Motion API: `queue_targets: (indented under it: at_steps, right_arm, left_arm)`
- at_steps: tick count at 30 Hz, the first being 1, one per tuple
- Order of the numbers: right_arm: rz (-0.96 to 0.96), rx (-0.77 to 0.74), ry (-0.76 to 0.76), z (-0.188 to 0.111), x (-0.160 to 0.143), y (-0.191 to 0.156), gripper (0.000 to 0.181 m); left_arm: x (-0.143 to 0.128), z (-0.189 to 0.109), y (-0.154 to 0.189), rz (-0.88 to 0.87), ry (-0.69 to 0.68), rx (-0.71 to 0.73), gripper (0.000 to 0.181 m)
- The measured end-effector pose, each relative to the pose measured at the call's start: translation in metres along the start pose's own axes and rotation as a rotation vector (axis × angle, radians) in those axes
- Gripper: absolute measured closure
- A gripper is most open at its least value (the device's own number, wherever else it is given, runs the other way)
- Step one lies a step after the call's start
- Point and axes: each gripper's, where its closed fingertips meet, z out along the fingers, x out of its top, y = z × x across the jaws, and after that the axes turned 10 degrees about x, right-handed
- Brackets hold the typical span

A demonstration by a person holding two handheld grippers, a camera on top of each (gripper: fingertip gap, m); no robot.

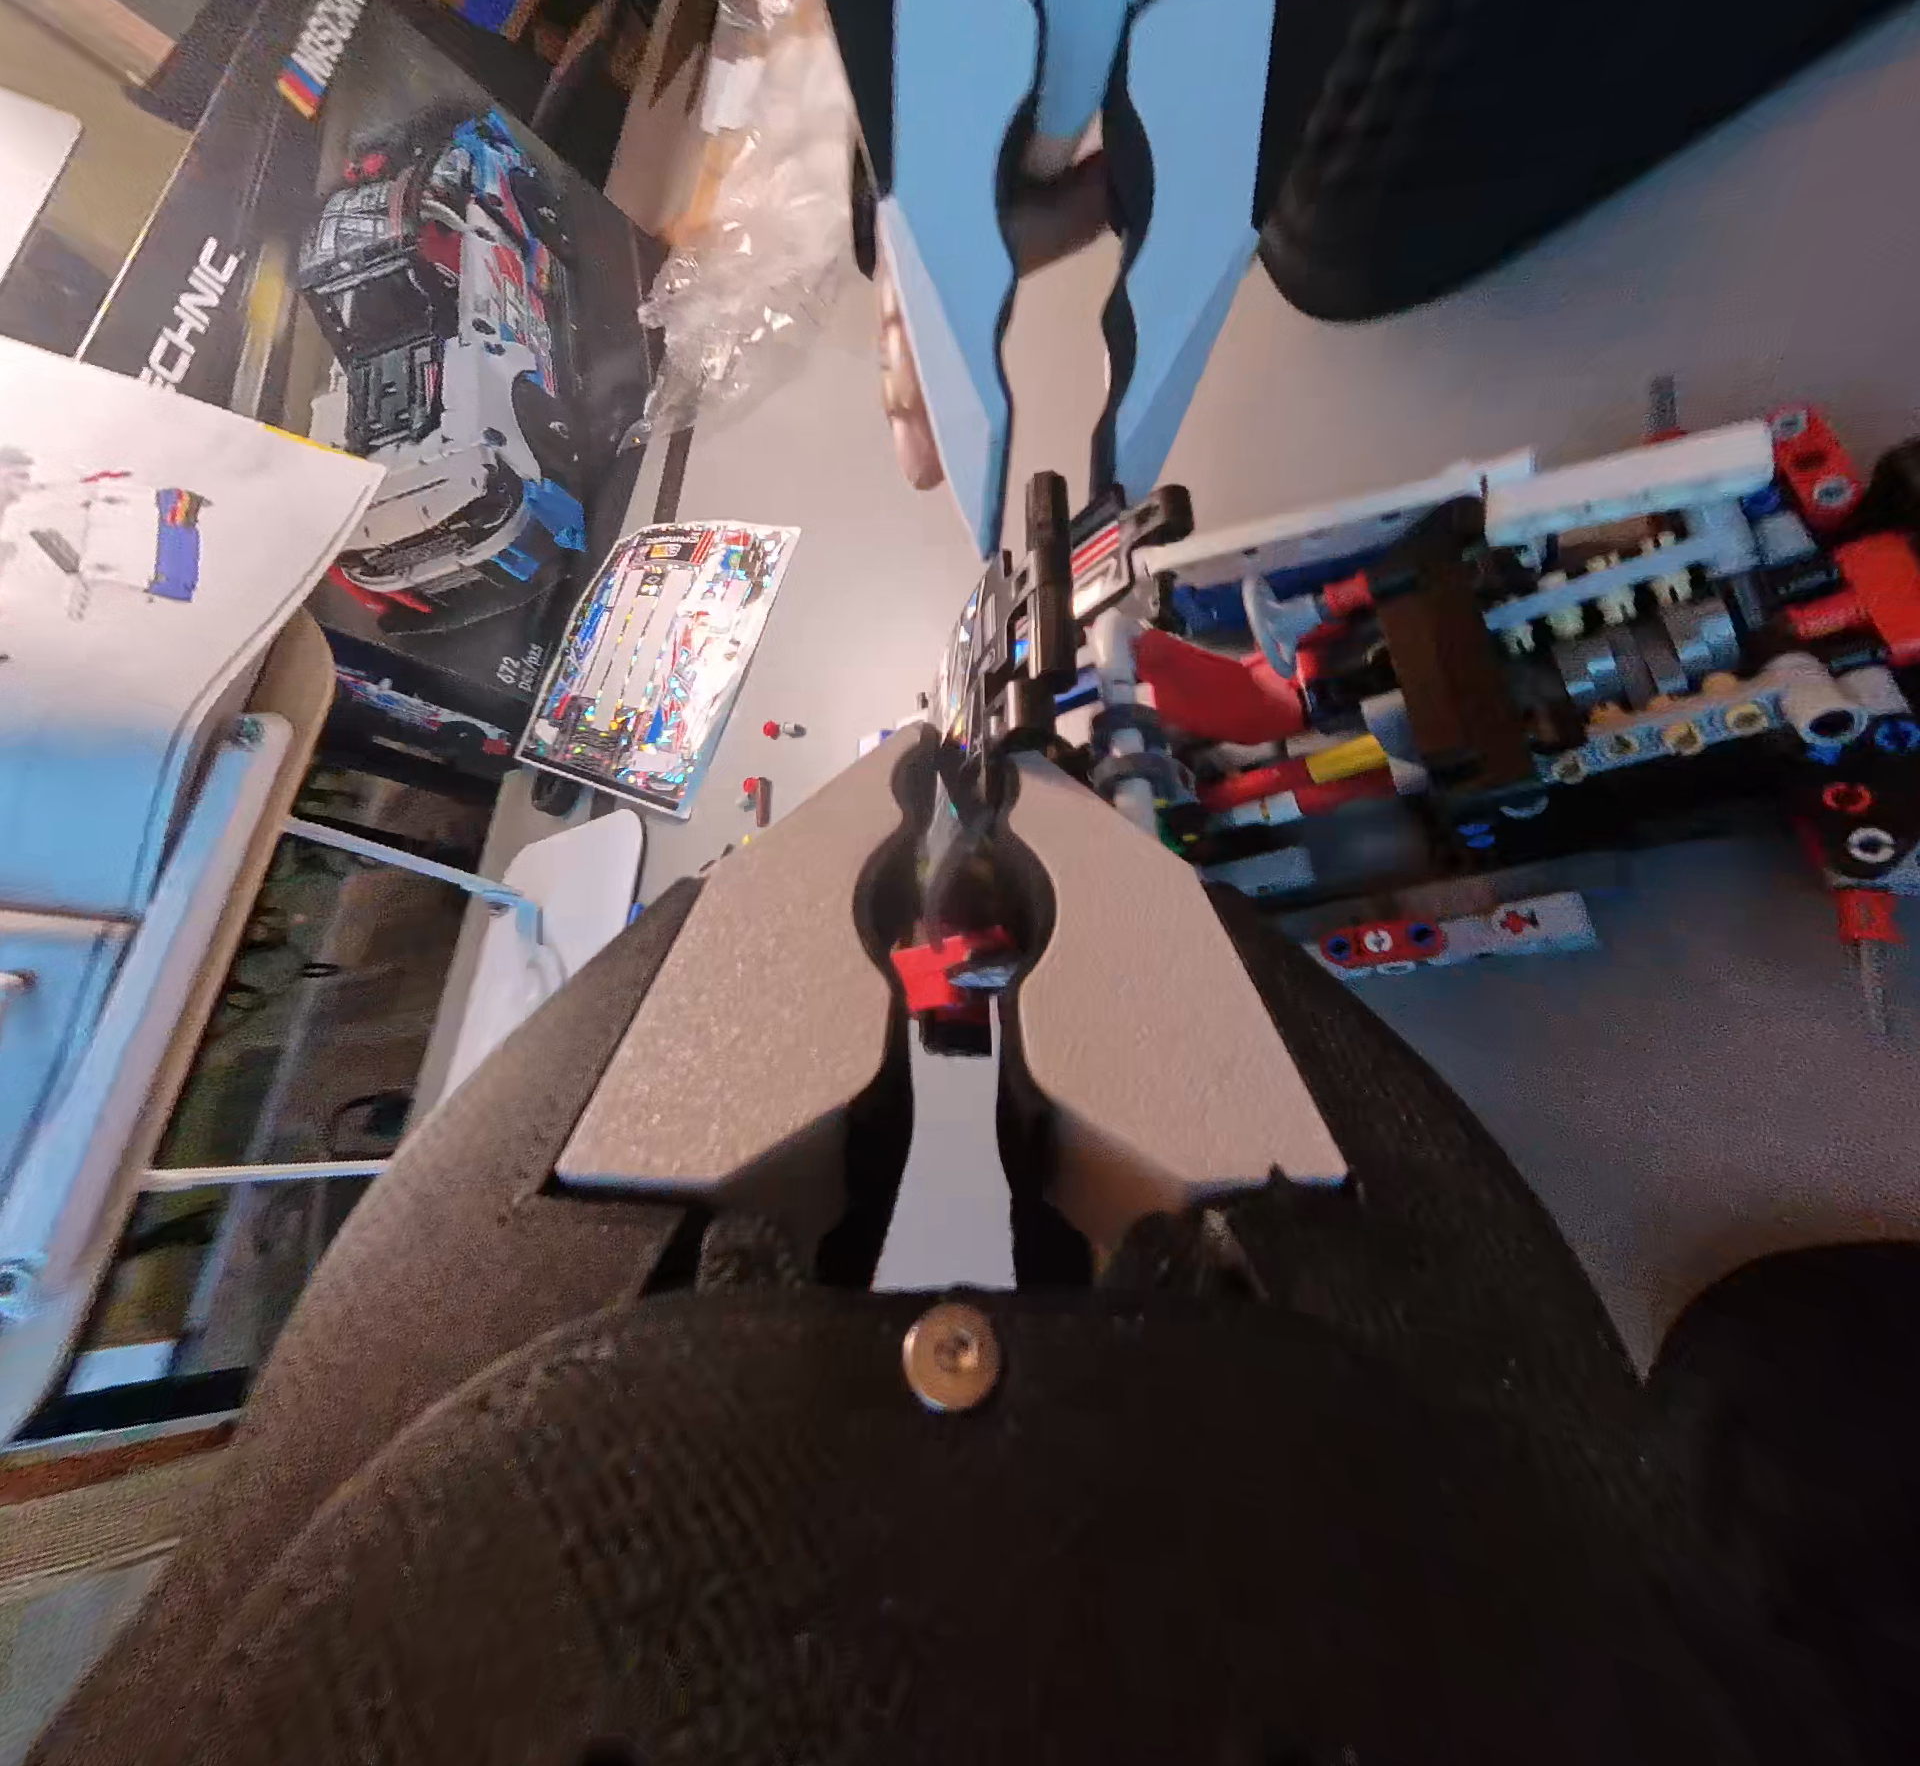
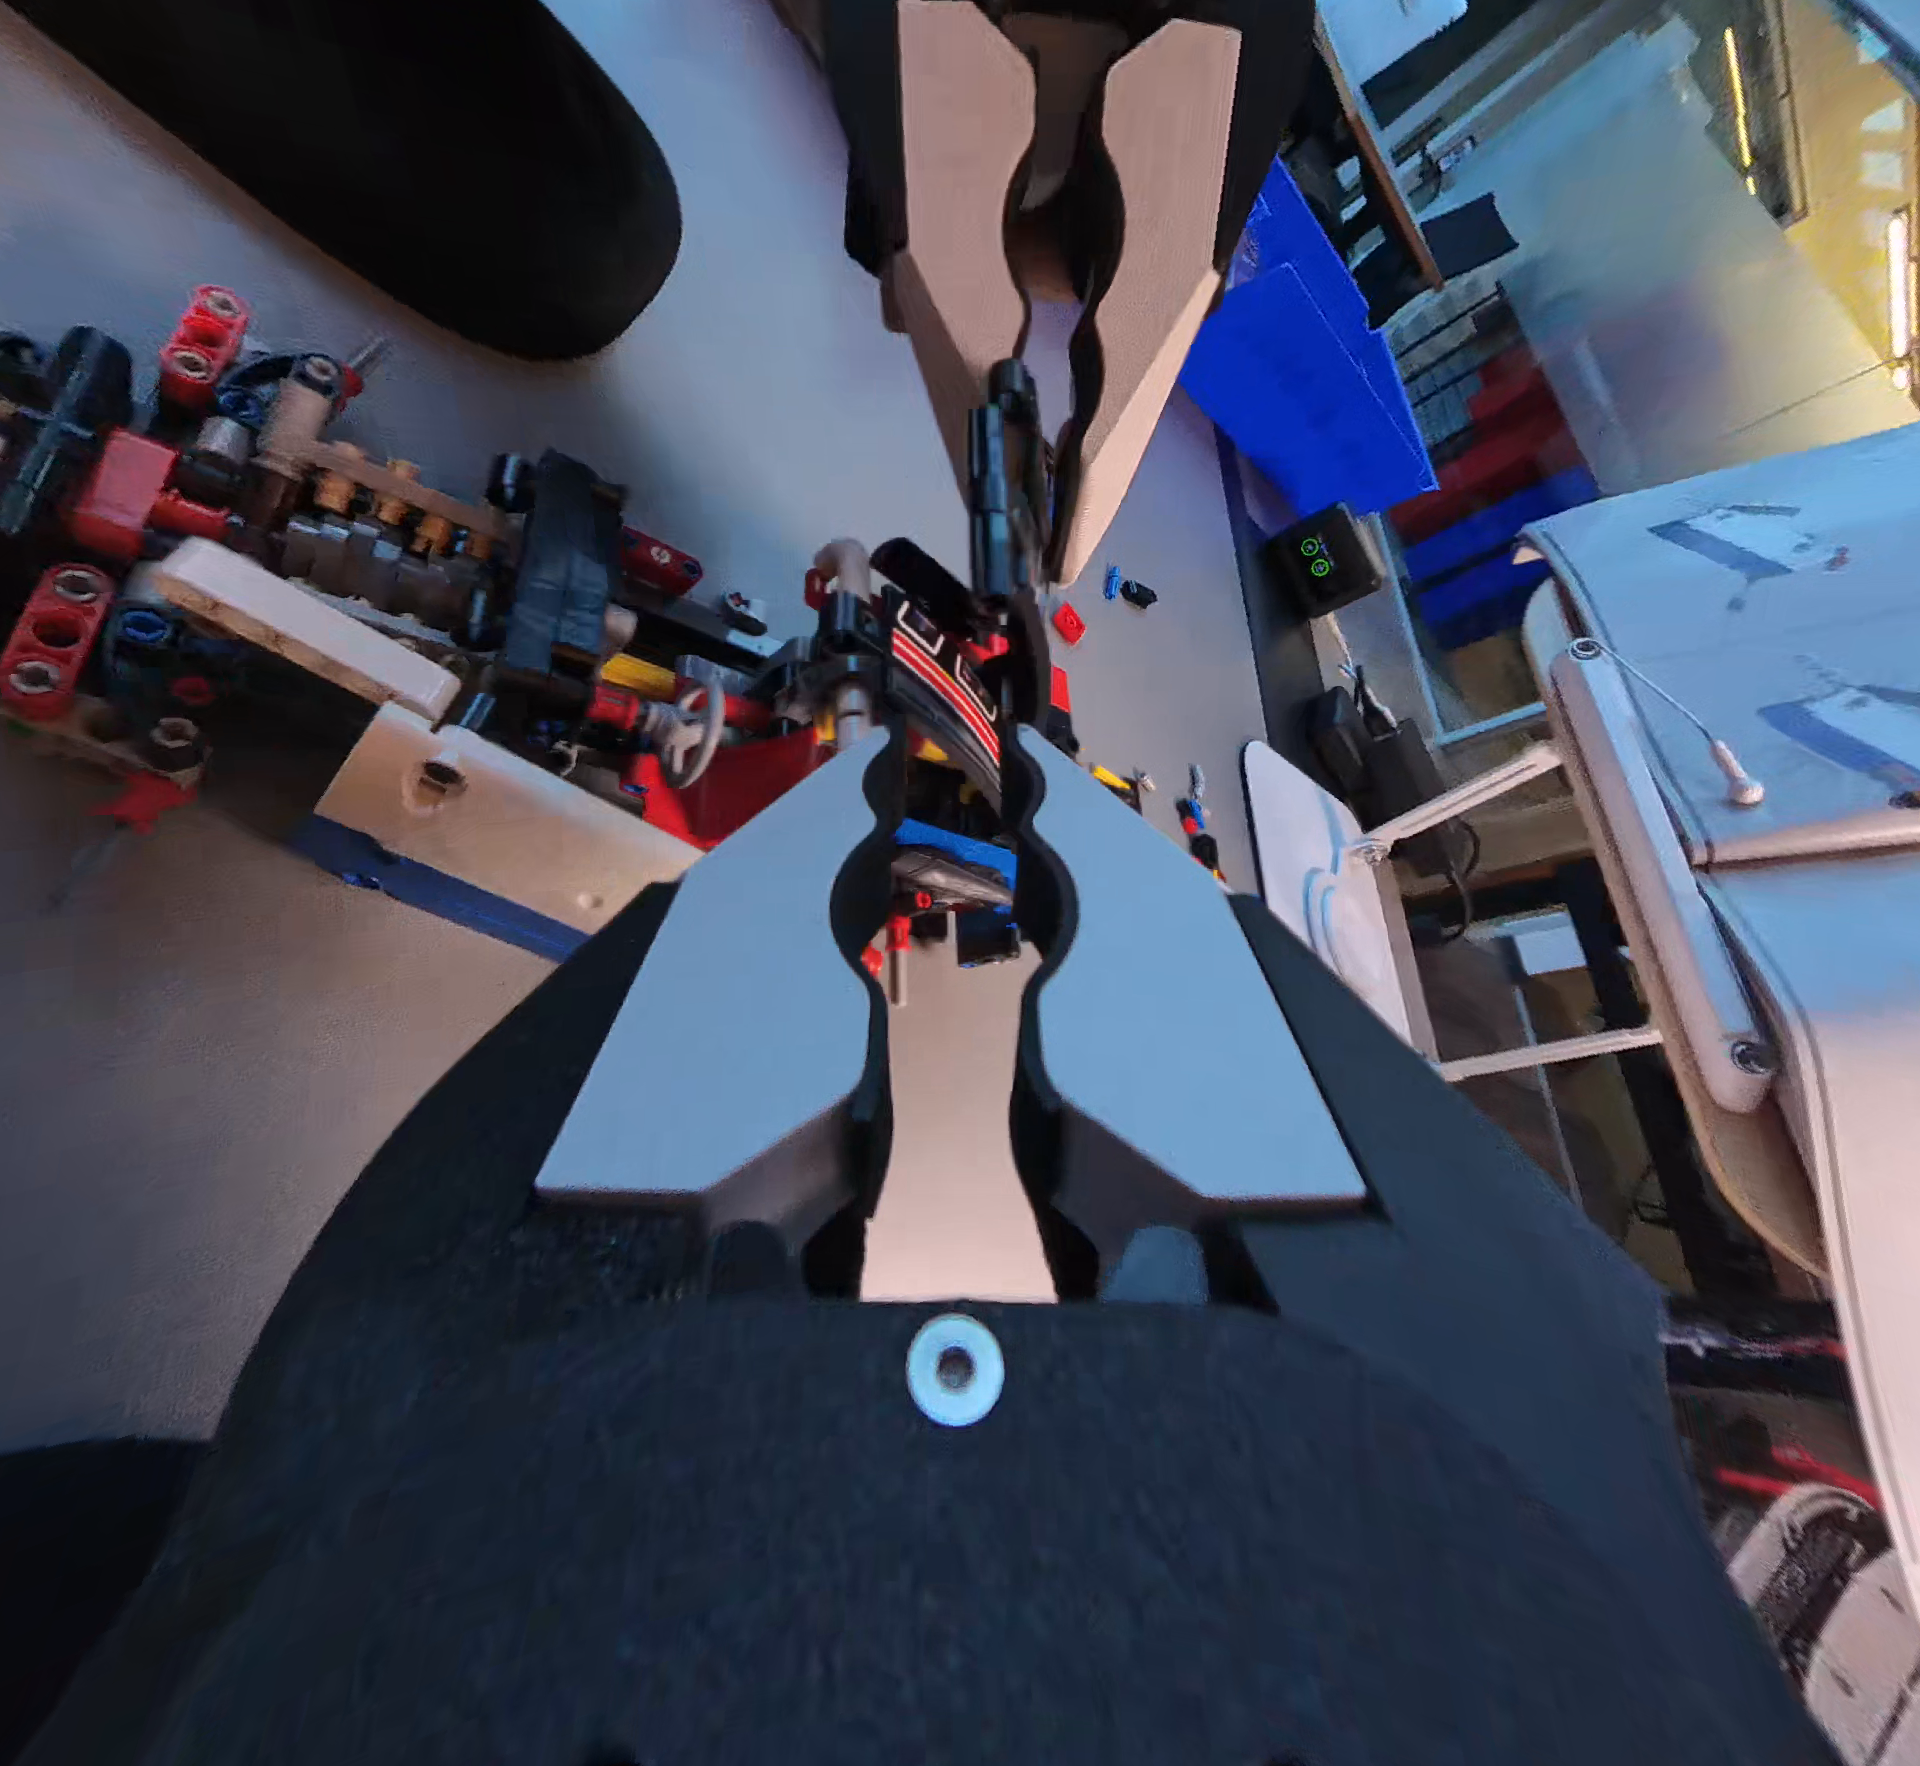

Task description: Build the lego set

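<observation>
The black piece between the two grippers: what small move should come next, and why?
Probably a gentle push of the two grippers toward each other. The left gripper and the right gripper each pinch one end of the black piece, held up in front of the chassis on the table. Whether its joint is fully seated cannot be seen.

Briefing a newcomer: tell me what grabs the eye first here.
Two grippers, left and right, meet tip to tip over a small black sub-assembly. Beside them on the table lies the half-built car chassis. The set's box stands at the left view's far left.
</observation>
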Motion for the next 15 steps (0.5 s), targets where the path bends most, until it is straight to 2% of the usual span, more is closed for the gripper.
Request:
queue_targets:
  at_steps: [2, 4, 10, 13, 15]
  right_arm:
    - [0.069, 0.022, 0.04, -0.002, 0.006, 0.015, 0.178]
    - [0.204, 0.064, 0.083, 0.0, 0.006, 0.033, 0.18]
    - [0.768, 0.277, 0.252, 0.014, -0.017, 0.075, 0.178]
    - [0.973, 0.308, 0.304, 0.025, -0.033, 0.09, 0.176]
    - [1.049, 0.33, 0.336, 0.031, -0.036, 0.094, 0.174]
  left_arm:
    - [0.002, 0.0, -0.014, -0.205, 0.018, -0.033, 0.18]
    - [-0.002, 0.006, -0.026, -0.424, 0.015, -0.071, 0.18]
    - [-0.023, 0.022, -0.055, -1.139, 0.015, -0.267, 0.175]
    - [-0.033, 0.026, -0.054, -1.368, 0.008, -0.375, 0.165]
    - [-0.04, 0.028, -0.052, -1.425, -0.006, -0.386, 0.159]
